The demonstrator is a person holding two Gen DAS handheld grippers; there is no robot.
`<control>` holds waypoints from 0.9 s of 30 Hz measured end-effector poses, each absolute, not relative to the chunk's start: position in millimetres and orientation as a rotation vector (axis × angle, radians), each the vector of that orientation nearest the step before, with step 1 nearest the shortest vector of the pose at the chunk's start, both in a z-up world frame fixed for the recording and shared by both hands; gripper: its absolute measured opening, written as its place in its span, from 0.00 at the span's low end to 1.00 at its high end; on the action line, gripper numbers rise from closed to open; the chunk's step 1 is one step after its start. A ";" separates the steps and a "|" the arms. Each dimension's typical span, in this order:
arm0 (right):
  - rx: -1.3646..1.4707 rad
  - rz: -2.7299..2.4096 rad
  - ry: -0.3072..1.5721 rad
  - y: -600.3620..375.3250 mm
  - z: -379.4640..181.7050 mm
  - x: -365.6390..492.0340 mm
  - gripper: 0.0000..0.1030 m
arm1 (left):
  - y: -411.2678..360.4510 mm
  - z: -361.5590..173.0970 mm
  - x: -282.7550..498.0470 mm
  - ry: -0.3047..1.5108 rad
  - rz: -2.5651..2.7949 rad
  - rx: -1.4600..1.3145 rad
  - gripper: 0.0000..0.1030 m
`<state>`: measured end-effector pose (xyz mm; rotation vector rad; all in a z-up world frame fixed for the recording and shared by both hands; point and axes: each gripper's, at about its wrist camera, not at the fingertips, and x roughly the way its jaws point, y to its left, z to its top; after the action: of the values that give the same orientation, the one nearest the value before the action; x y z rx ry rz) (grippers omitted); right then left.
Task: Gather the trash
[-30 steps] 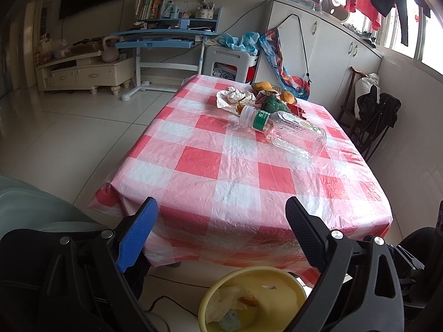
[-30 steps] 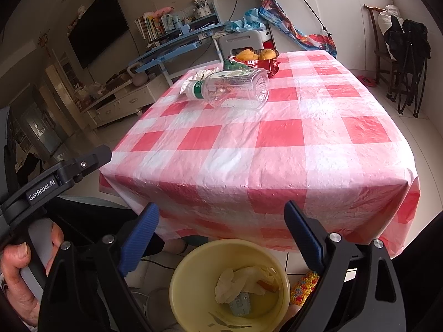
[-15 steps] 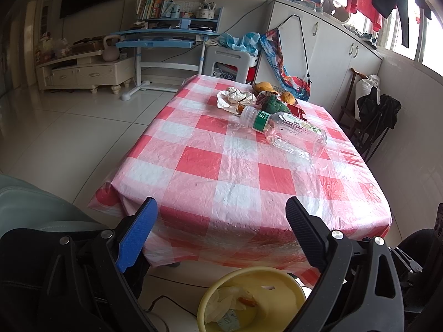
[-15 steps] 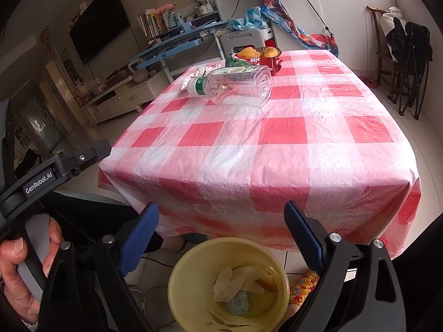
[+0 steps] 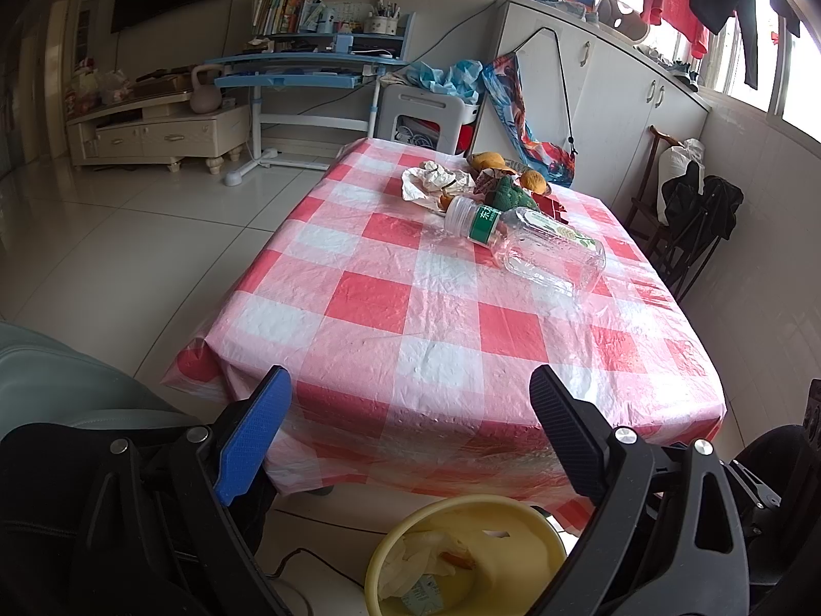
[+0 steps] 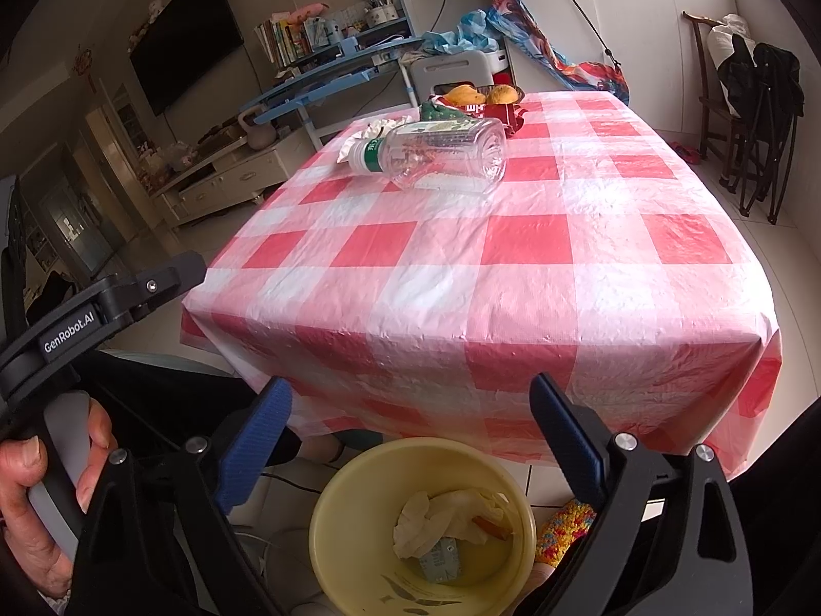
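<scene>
An empty clear plastic bottle [image 5: 533, 241] with a green label lies on its side on the red-checked table [image 5: 436, 318]; it also shows in the right wrist view [image 6: 436, 154]. Behind it lie crumpled white paper [image 5: 433, 182], a green wrapper [image 5: 508, 195] and a red wrapper [image 6: 500, 113]. A yellow bin [image 6: 426, 518] holding tissue and scraps stands on the floor at the table's near edge, also in the left wrist view [image 5: 462, 554]. My left gripper [image 5: 405, 436] and right gripper [image 6: 408, 436] are both open and empty, above the bin, short of the table.
Oranges [image 5: 487, 160] sit in a dish at the table's far end. A folding chair with dark clothes [image 5: 692, 215] stands to the right. A blue desk [image 5: 308, 77] and TV cabinet [image 5: 154, 128] are far left. My left gripper's handle [image 6: 102, 303] shows at left.
Both views have shifted slightly; the right gripper has drawn back a little over the bin. Nothing on the table has moved.
</scene>
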<state>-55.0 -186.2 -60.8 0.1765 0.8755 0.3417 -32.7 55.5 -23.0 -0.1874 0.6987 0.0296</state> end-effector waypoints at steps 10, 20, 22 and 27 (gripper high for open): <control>0.176 0.345 0.876 -185.0 -61.0 -54.5 0.87 | 56.4 -22.7 -32.3 0.698 0.029 -0.190 0.88; 0.155 0.375 0.804 -190.9 -23.0 -15.3 0.88 | 59.1 -23.3 -30.2 0.708 0.038 -0.239 0.88; 0.083 0.400 0.790 -184.8 -10.0 2.1 0.89 | 57.6 -24.1 -29.5 0.710 0.038 -0.243 0.88; -0.112 0.480 0.788 -164.1 -0.3 37.9 0.90 | 62.5 -26.0 -26.8 0.718 0.043 -0.263 0.88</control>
<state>37.9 -164.1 -0.3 -0.1123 0.7881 0.4796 -26.8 62.5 -26.0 -0.2633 0.7175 0.0434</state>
